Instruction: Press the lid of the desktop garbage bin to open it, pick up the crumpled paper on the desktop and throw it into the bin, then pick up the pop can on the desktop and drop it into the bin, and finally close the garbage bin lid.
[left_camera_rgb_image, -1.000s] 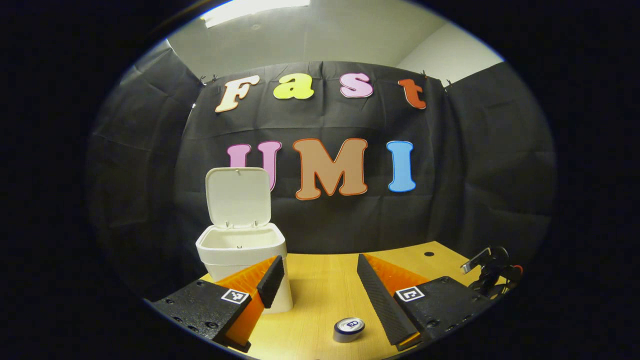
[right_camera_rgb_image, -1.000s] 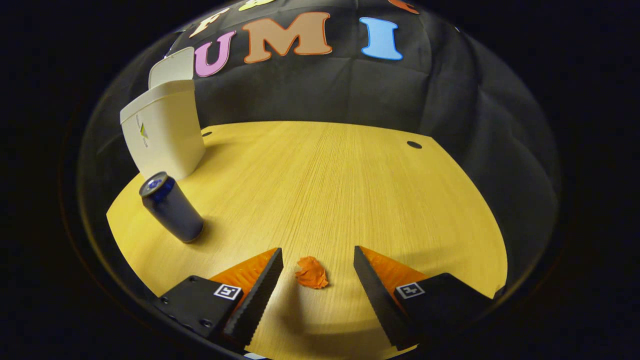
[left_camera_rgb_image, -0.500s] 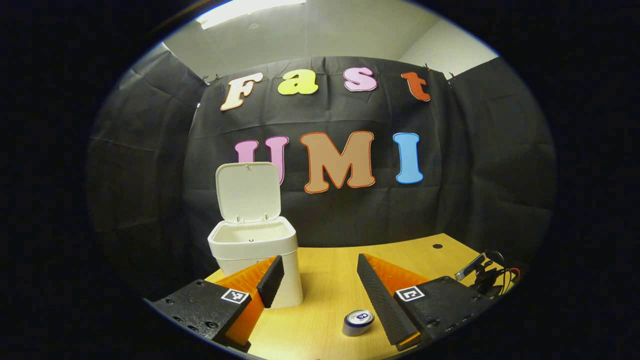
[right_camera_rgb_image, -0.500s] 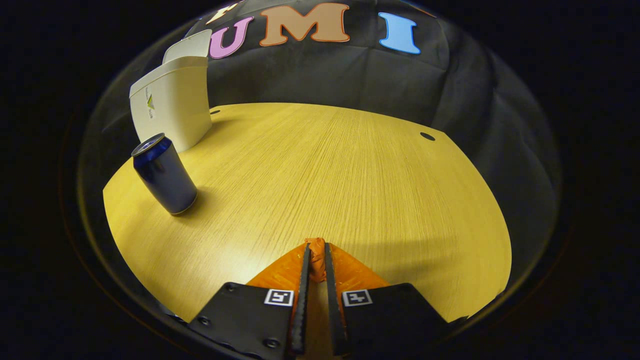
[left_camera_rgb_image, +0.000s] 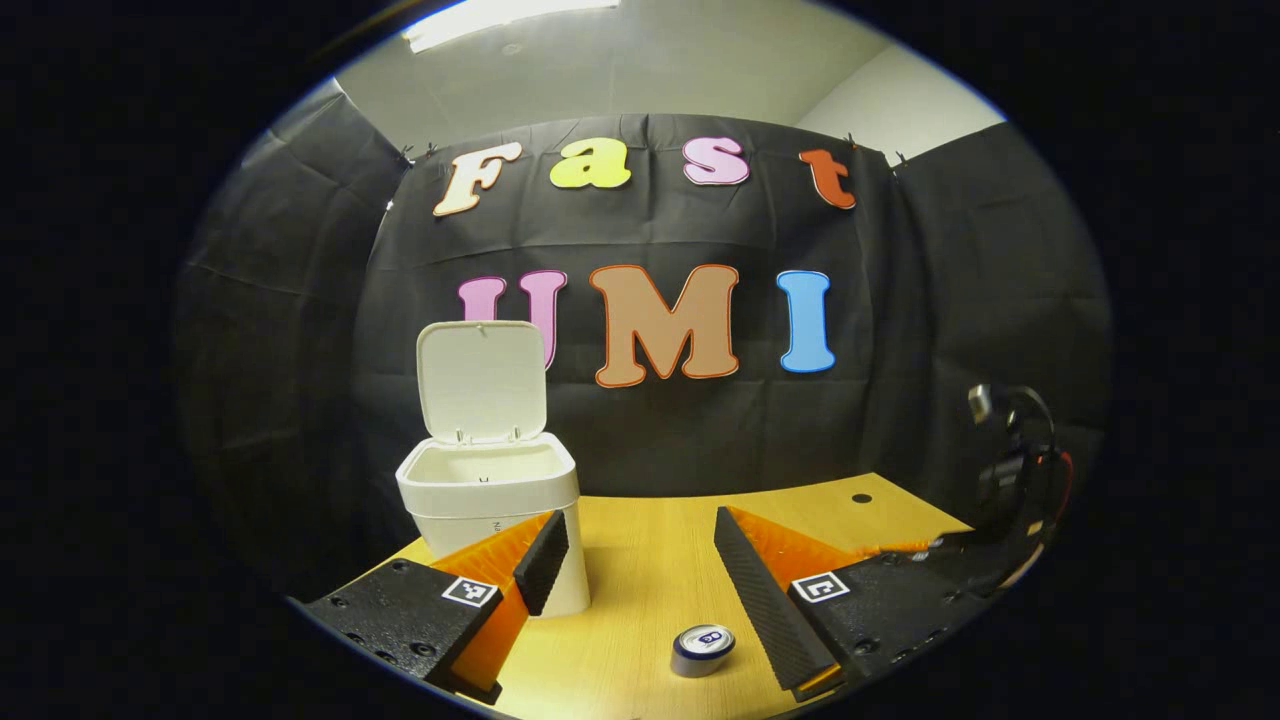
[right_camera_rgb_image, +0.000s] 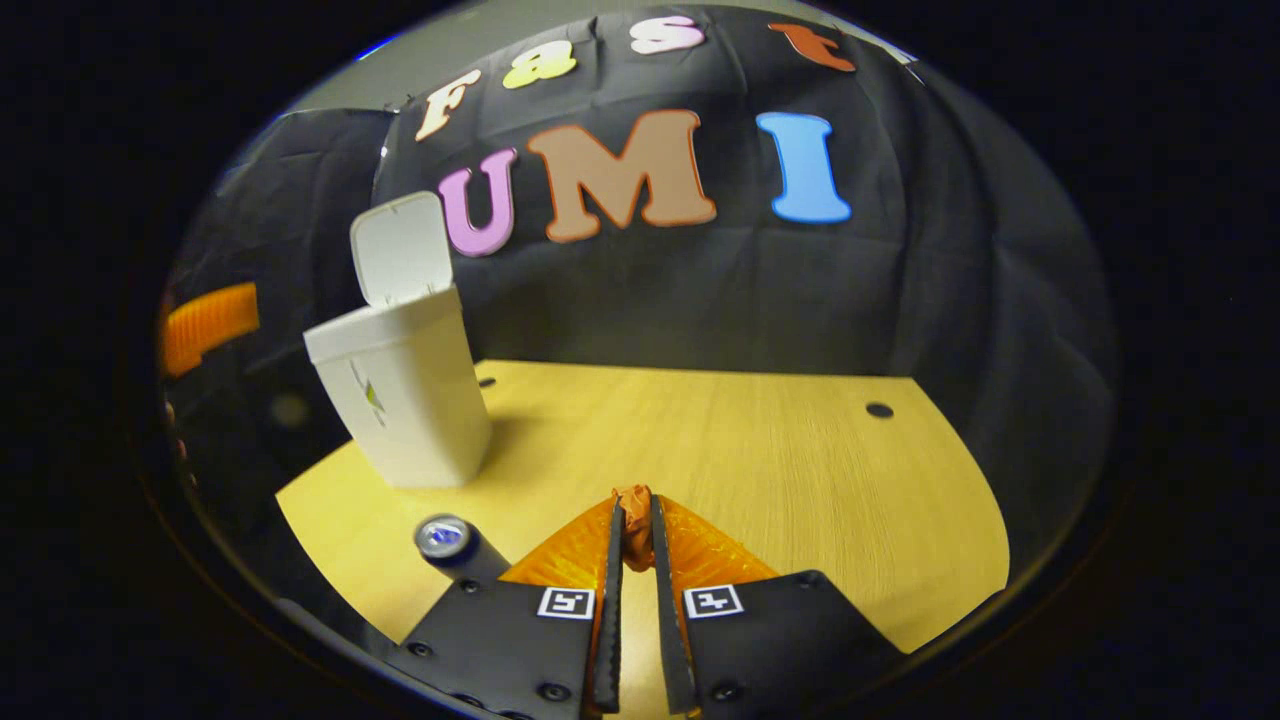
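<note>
In the right gripper view, my right gripper (right_camera_rgb_image: 634, 522) is shut on the orange crumpled paper (right_camera_rgb_image: 634, 499), held above the wooden desktop (right_camera_rgb_image: 760, 450). The white bin (right_camera_rgb_image: 400, 400) stands at the left with its lid (right_camera_rgb_image: 398, 246) raised upright. The dark blue pop can (right_camera_rgb_image: 446, 539) stands just left of the gripper. In the left gripper view, my left gripper (left_camera_rgb_image: 632, 555) is open with nothing between its fingers. The bin (left_camera_rgb_image: 490, 510) stands just beyond its left finger, lid (left_camera_rgb_image: 482, 380) up. The can (left_camera_rgb_image: 700, 648) stands low between the fingers. The right gripper's body (left_camera_rgb_image: 1000, 520) appears at the far right.
The desktop (left_camera_rgb_image: 650, 560) has small dark holes (right_camera_rgb_image: 880, 410) near its back edge. Black cloth walls close the booth behind and on both sides. The left gripper's finger (right_camera_rgb_image: 205, 320) is at the far left edge of the right gripper view.
One second ago the right gripper stood open around the paper on the desktop; it closed on the paper and has now lifted it up. The left gripper only drifted slightly.
</note>
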